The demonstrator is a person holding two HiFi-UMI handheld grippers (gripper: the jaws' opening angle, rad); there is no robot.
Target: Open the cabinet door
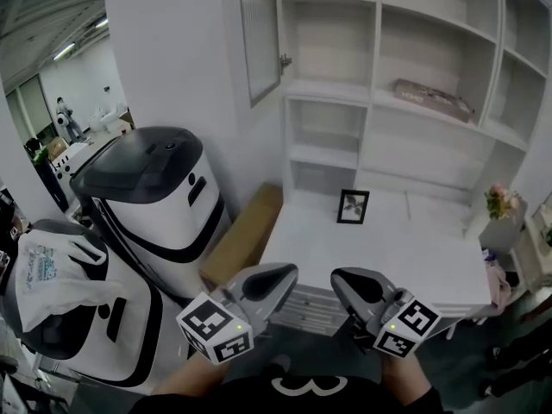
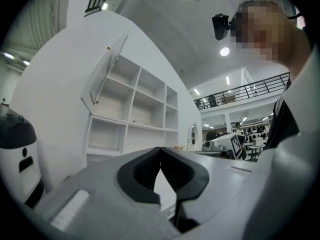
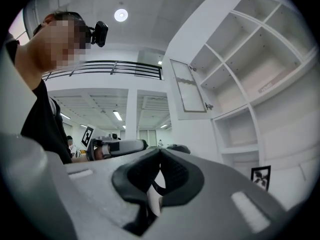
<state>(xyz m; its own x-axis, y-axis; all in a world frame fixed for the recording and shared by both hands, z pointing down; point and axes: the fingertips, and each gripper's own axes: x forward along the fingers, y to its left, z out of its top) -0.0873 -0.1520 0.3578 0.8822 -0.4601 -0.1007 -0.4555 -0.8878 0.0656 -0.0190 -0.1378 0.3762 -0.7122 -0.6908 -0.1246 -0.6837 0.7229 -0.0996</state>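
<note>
White-framed glass cabinet door (image 1: 259,33) stands open at the shelf unit's upper-left corner, unheld. Left gripper (image 1: 289,271) and right gripper (image 1: 340,276) sit low off the counter's front edge, jaws pressed together, empty. Risk: the unrestrained door drifts shut.

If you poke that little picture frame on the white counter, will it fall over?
Probably. The frame stands upright on the counter on a thin bottom edge, so a push would likely tip it flat. It looks small and thin, so probably light. Its front might be glass, which I can't tell, so it may crack.
</note>
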